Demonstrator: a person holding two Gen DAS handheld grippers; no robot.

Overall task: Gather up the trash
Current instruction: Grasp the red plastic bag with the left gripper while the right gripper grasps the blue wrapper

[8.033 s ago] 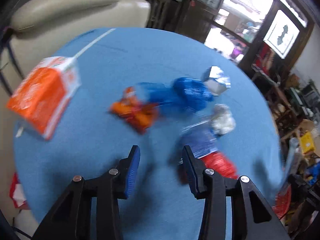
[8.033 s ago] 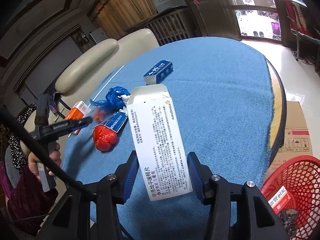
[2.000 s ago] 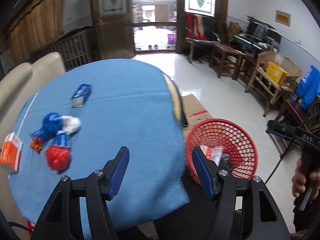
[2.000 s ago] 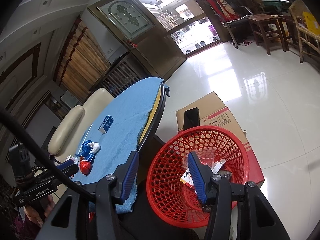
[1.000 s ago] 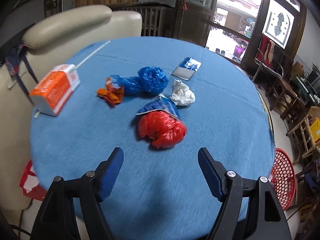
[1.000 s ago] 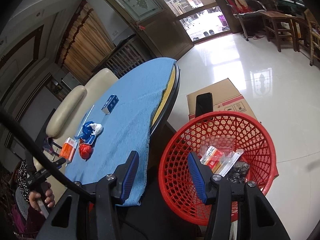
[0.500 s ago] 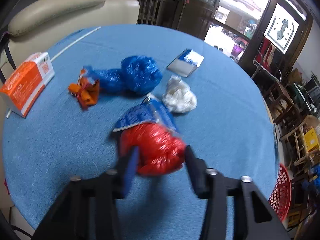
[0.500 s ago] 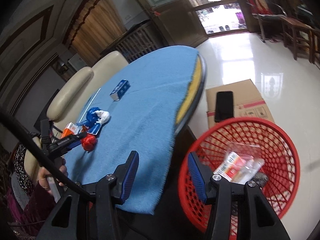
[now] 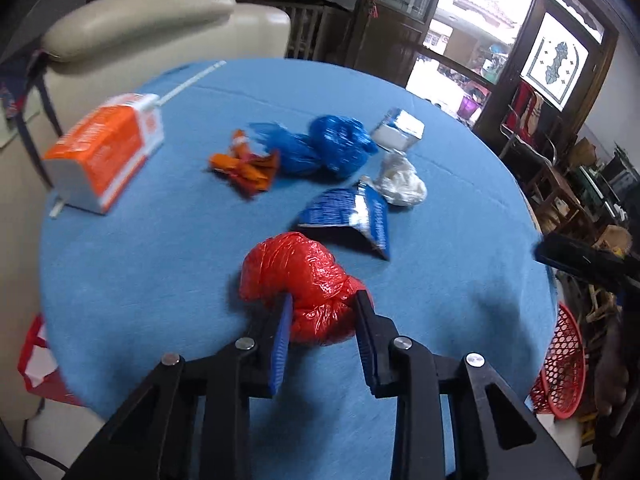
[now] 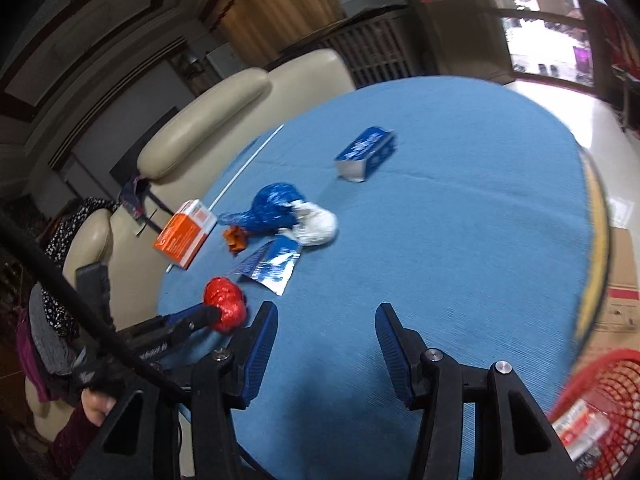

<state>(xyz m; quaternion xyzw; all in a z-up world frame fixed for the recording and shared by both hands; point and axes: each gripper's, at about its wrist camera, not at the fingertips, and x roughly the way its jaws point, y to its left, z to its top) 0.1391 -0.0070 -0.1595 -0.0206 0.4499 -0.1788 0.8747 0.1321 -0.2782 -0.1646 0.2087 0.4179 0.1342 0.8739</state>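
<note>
My left gripper (image 9: 323, 304) is shut on a crumpled red plastic bag (image 9: 304, 276) on the blue table; it also shows in the right wrist view (image 10: 225, 304). Beyond it lie a blue foil wrapper (image 9: 352, 216), a white crumpled wad (image 9: 400, 180), a blue plastic bag (image 9: 320, 148), an orange wrapper (image 9: 246, 166), an orange carton (image 9: 108, 156) and a small blue box (image 9: 400, 130). My right gripper (image 10: 325, 330) is open and empty over the table's near side. The red basket (image 10: 596, 412) holds some trash at lower right.
The round table (image 10: 460, 220) has a blue cloth. Cream chairs (image 9: 132, 36) stand behind it. A cardboard box (image 10: 622, 288) sits on the floor beside the basket. The basket also shows in the left wrist view (image 9: 560, 364).
My left gripper moved in and closed on the red bag. My right gripper swung from over the basket back over the table, still open.
</note>
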